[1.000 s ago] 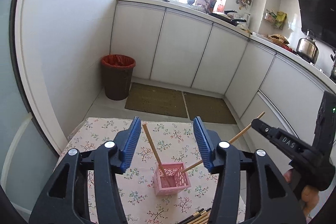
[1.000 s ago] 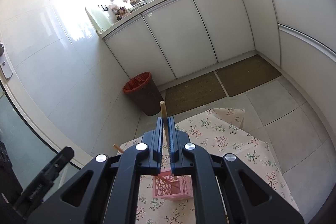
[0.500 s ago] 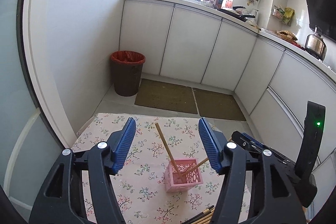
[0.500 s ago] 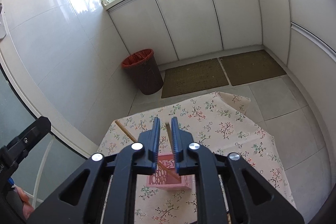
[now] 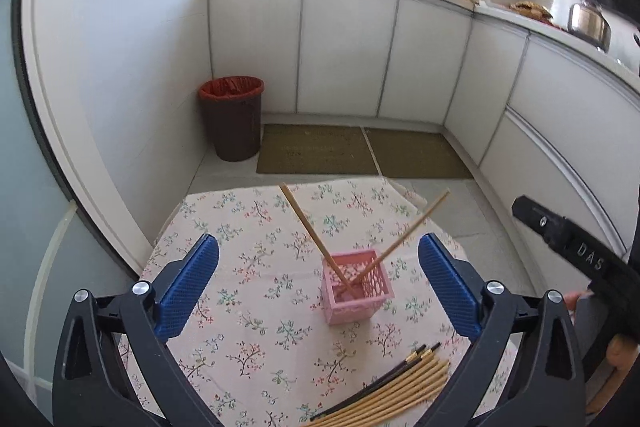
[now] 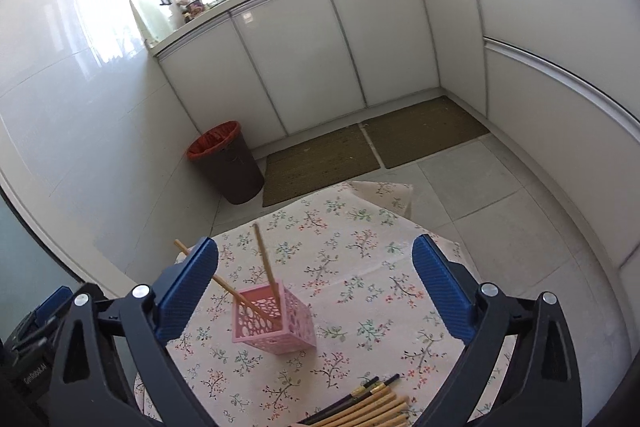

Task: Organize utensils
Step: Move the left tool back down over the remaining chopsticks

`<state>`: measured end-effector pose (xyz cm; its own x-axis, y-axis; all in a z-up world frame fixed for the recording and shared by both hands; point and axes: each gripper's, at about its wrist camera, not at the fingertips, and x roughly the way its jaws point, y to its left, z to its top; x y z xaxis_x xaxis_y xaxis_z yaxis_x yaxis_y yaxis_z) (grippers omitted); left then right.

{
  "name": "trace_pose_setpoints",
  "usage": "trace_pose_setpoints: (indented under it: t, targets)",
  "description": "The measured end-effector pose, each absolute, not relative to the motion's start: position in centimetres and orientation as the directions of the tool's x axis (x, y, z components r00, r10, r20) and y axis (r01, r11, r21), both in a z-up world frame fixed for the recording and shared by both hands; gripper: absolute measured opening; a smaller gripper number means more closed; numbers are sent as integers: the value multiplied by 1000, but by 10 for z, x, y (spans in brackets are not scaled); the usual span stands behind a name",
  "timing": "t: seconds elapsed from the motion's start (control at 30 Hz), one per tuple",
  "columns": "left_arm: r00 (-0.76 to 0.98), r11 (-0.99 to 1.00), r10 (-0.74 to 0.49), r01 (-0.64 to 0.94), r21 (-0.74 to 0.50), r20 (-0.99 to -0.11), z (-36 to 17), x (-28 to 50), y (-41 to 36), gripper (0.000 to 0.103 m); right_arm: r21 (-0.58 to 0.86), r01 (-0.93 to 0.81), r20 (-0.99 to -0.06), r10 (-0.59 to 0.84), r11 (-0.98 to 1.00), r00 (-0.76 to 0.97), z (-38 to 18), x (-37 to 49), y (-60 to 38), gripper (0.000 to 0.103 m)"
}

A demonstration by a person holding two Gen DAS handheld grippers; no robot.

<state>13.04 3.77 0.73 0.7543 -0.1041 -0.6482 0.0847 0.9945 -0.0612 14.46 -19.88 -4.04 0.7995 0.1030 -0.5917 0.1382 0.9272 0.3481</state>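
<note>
Pink basket (image 5: 357,285) w/ two chopsticks (image 5: 310,227); loose bundle (image 5: 396,389) nearby, nothing between.

Table (image 5: 224,307) covered by a floral tablecloth (image 5: 256,251), pale pink with small flower sprigs; cloth corner seen folded up at the far edge, upper centre of the right wrist frame (image 6: 392,193). Pink perforated basket (image 5: 356,285) stood upright on the cloth, right of centre in the left wrist frame, left of centre in the right wrist frame (image 6: 276,323). Two wooden chopsticks (image 5: 308,227) held in it, leaning apart. Bundle of chopsticks (image 5: 396,387), mostly light wood with a couple of dark ones, laid flat on the cloth at lower right, well apart from the basket; also seen at the bottom edge of the right wrist frame (image 6: 368,407).
</note>
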Motion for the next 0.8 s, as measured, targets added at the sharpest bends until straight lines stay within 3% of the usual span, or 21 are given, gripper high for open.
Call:
trace_pose_setpoints:
  t: [0.23,0.5,0.57,0.63,0.8]
  targets:
    - [572,944,-185,329,16,-799,-47,123,-10,96,383,309,-711,63,871,701,-78,115,-254,96]
    - [308,776,-224,630,22,-925,-117,102,-82,94,482,469,-817,186,740,546,-140,72,-303,96]
    - [276,698,-199,713,61,-940,-134,88,-102,82,493,511,-829,202,704,522,-154,61,-314,96]
    - [237,605,-174,792,86,-956,-154,74,-119,62,494,549,-840,208,674,501,-165,52,-322,96]
    - [200,426,-133,896,126,-971,-195,54,-138,57,488,574,-844,189,657,502,-169,42,-338,96]
